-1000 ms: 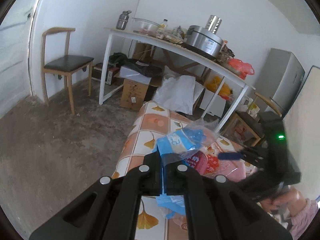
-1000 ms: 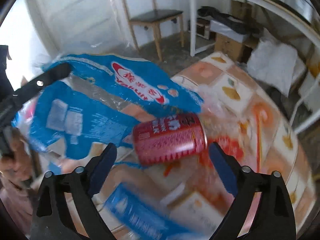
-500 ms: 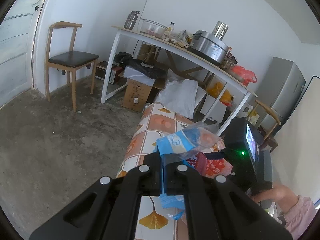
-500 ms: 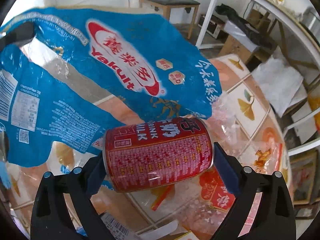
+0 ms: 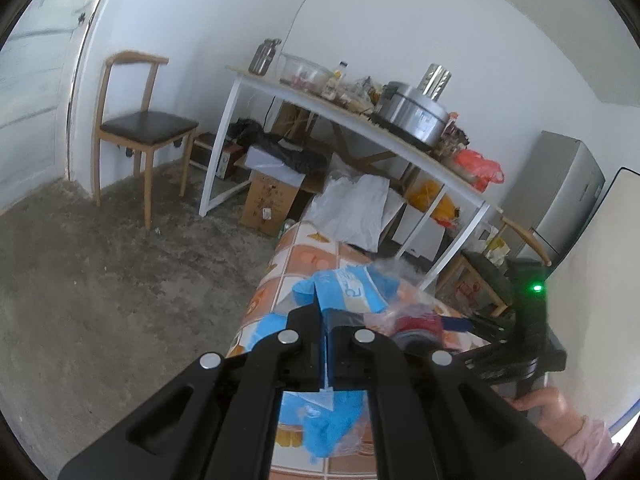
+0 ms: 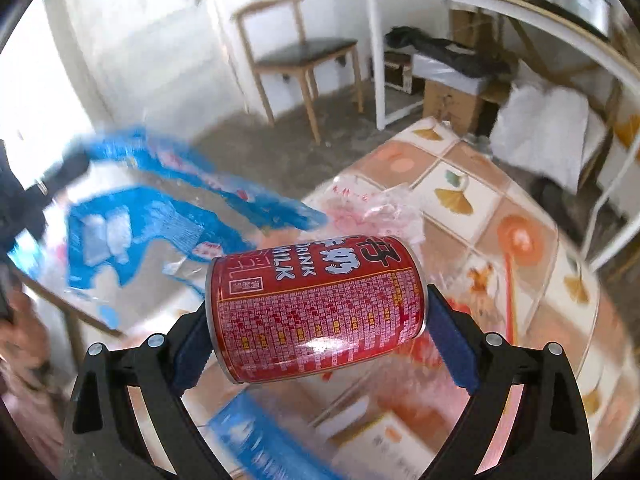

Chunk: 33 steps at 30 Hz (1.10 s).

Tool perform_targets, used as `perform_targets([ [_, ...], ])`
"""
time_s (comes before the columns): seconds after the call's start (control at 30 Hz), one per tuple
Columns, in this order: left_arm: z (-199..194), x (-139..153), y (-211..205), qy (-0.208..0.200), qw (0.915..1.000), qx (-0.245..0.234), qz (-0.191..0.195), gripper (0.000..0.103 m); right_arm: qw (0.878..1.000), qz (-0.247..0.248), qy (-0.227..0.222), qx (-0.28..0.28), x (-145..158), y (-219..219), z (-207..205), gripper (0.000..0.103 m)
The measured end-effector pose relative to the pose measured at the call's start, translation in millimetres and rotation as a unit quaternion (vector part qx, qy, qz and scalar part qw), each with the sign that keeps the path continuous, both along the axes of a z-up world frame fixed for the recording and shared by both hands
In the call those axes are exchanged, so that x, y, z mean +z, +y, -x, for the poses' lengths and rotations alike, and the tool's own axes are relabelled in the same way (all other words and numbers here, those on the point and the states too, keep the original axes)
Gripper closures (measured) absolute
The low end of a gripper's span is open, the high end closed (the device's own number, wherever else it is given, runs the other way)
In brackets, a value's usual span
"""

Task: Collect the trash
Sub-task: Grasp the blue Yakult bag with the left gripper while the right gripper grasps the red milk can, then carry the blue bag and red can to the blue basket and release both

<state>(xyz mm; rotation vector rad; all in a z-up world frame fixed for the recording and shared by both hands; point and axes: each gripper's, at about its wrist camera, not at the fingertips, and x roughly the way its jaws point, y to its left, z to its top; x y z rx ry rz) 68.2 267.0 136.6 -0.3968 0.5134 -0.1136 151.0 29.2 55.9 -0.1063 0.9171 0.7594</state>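
My left gripper (image 5: pixel 325 344) is shut on a blue plastic wrapper (image 5: pixel 348 290), held above the tiled table (image 5: pixel 298 254). The wrapper also shows blurred at the left of the right wrist view (image 6: pixel 160 216). My right gripper (image 6: pixel 316 320) is shut on a red milk drink can (image 6: pixel 316 308), held sideways between its blue pads above the table (image 6: pixel 480 208). The can (image 5: pixel 418 326) and the right gripper (image 5: pixel 520 344) show just right of the wrapper in the left wrist view.
Clear crinkled plastic (image 6: pixel 372 208) and other packets (image 6: pixel 260 436) lie on the table. A wooden chair (image 5: pixel 140 124) stands at the wall. A white bench table (image 5: pixel 360 120) holds pots, with boxes (image 5: pixel 272 196) and a white bag (image 5: pixel 356 208) beneath. A fridge (image 5: pixel 560 196) stands at the right.
The right gripper closed on the red can and lifted it beside the wrapper. The left gripper kept its hold on the blue wrapper and shifted slightly.
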Motion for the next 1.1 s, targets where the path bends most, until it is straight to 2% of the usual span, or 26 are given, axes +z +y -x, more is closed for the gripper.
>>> perform_targets([
  [0.07, 9, 14, -10, -0.008, 0.9999, -0.007, -0.006, 0.103, 0.997, -0.063, 0.023, -0.027, 12, -31, 11, 0.013],
  [0.13, 23, 32, -28, -0.021, 0.9992, -0.031, -0.012, 0.103, 0.987, -0.147, 0.033, -0.048, 29, -77, 32, 0.013],
  [0.27, 55, 60, -82, -0.05, 0.9932, -0.1, -0.034, 0.103, 0.968, -0.227, -0.016, -0.103, 55, -157, 101, 0.013],
  [0.33, 74, 70, -119, -0.059, 0.9859, -0.152, -0.039, 0.103, 0.954, -0.271, -0.027, -0.127, 61, -206, 145, 0.013],
  [0.43, 107, 78, -186, -0.068, 0.9649, -0.25, -0.041, 0.103, 0.938, -0.278, -0.067, -0.197, 63, -281, 224, 0.013],
  [0.5, 135, 75, -235, -0.061, 0.9415, -0.33, -0.026, 0.103, 0.925, -0.268, -0.093, -0.252, 59, -326, 278, 0.013],
  [0.53, 148, 70, -260, -0.051, 0.9266, -0.372, -0.017, 0.103, 0.919, -0.259, -0.101, -0.28, 56, -344, 300, 0.013],
  [0.57, 157, 67, -278, -0.043, 0.9154, -0.4, -0.013, 0.103, 0.908, -0.239, -0.108, -0.327, 50, -371, 335, 0.013],
  [0.63, 181, 57, -319, -0.025, 0.8875, -0.46, -0.011, 0.103, 0.892, -0.213, -0.116, -0.381, 41, -399, 381, 0.013],
  [0.67, 197, 49, -346, -0.011, 0.8672, -0.498, -0.009, 0.103, 0.877, -0.193, -0.125, -0.422, 33, -416, 417, 0.013],
  [0.7, 209, 42, -365, 0.002, 0.8508, -0.525, -0.007, 0.103, 0.868, -0.182, -0.131, -0.443, 28, -425, 437, 0.012],
  [0.8, 245, 12, -432, 0.07, 0.788, -0.612, 0.002, 0.103, 0.831, -0.158, -0.13, -0.517, -1, -450, 513, 0.012],
  [0.83, 256, 0, -455, 0.097, 0.769, -0.632, 0.0, 0.103, 0.82, -0.158, -0.121, -0.537, -12, -458, 532, 0.012],
  [0.93, 284, -32, -505, 0.15, 0.7296, -0.667, -0.024, 0.103, 0.791, -0.165, -0.094, -0.582, -46, -479, 582, 0.012],
  [1.0, 308, -59, -539, 0.19, 0.6967, -0.69, -0.046, 0.103, 0.775, -0.175, -0.076, -0.603, -70, -488, 605, 0.012],
  [1.03, 315, -71, -553, 0.207, 0.686, -0.695, -0.056, 0.103, 0.768, -0.179, -0.068, -0.612, -79, -489, 609, 0.012],
  [1.07, 326, -89, -572, 0.234, 0.6708, -0.7, -0.069, 0.103, 0.76, -0.183, -0.06, -0.621, -90, -492, 618, 0.012],
  [1.1, 333, -103, -586, 0.255, 0.6612, -0.701, -0.083, 0.103, 0.756, -0.184, -0.055, -0.625, -95, -493, 619, 0.012],
])
